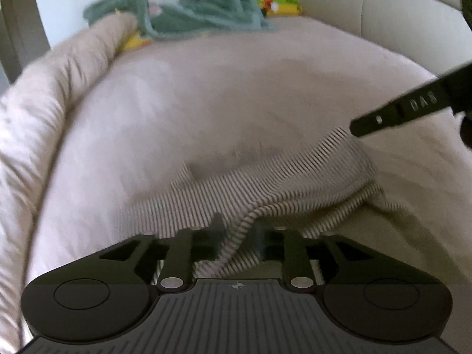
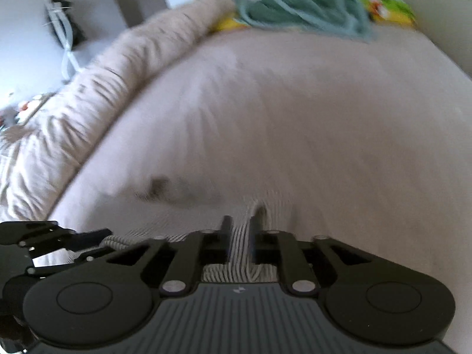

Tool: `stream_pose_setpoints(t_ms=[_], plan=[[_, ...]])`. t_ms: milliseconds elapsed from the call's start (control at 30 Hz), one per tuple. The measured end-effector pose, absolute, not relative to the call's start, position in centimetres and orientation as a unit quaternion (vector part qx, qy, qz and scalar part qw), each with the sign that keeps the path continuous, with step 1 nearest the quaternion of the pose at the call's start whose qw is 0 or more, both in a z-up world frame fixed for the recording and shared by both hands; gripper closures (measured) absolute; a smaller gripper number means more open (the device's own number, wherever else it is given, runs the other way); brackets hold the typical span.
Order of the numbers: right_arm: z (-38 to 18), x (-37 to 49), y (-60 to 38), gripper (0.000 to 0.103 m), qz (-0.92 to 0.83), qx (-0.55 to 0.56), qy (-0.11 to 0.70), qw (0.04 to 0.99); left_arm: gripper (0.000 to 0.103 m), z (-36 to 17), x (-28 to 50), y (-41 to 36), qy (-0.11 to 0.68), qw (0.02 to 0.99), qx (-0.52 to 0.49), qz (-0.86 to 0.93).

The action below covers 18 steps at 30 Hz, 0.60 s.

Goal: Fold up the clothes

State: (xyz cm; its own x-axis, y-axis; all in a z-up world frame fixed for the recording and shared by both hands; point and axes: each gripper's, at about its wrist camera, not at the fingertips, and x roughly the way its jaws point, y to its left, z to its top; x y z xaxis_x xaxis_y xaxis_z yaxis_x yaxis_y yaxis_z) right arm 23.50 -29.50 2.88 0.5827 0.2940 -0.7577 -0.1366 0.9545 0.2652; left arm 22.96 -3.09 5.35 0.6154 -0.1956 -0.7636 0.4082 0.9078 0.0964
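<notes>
Both grippers are on the striped garment (image 1: 265,177) at once. The left gripper (image 1: 237,230) has its two fingers drawn in narrow, and a fold of the striped cloth runs right down between them, pinched there and trailing back toward the camera. Ahead of those fingers the garment spreads out and rises to the right, a ridge of fine stripes lying over the pale pink bed sheet (image 1: 206,88).

At the far end of that ridge, up and to the right of the left fingers, one black finger of the right gripper (image 1: 383,115) touches the raised corner of the cloth.

From the right wrist view the right gripper (image 2: 239,237) is also closed down narrow on the striped garment (image 2: 240,236); stripes fill the slot between the fingers and bunch up just behind them. Beyond the fingertips the cloth blurs into the sheet (image 2: 295,118), so its far edge cannot be made out. The left gripper (image 2: 88,243) shows low to the left of these fingers, with striped fabric at its tips.

Well beyond both pairs of fingers, a rumpled beige duvet (image 1: 44,103) runs along the left, and a green towel (image 1: 200,11) lies at the far end of the bed beside something bright yellow and green (image 1: 280,3).
</notes>
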Motion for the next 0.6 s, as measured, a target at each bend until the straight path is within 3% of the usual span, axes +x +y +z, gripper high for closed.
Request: stream_pose_setpoints(t_ms=[67,233,300,467,600], plan=[[1.5,22.2,-29.8,0.046,0.107,0.091,0.444,0.885,0.027,5.5,22.0,-2.4,0.402,0.892,0.117,-0.172],[0.6,20.3,-29.8,0.039,0.097,0.111,0.443,0.884,0.012,5.9,21.1,-0.6,0.414,0.891,0.055,-0.179],[1.0,20.4,-29.4,0.032,0.100,0.109,0.437,0.887,0.010,5.8,21.1,-0.1,0.424,0.887,0.029,-0.180],[1.7,21.5,-28.6,0.029,0.113,0.107,0.420,0.894,0.010,5.4,21.3,1.2,0.447,0.876,-0.034,-0.179],[1.7,22.3,-28.5,0.029,0.131,0.133,0.412,0.892,0.011,6.4,20.8,-0.4,0.411,0.893,0.014,-0.182]])
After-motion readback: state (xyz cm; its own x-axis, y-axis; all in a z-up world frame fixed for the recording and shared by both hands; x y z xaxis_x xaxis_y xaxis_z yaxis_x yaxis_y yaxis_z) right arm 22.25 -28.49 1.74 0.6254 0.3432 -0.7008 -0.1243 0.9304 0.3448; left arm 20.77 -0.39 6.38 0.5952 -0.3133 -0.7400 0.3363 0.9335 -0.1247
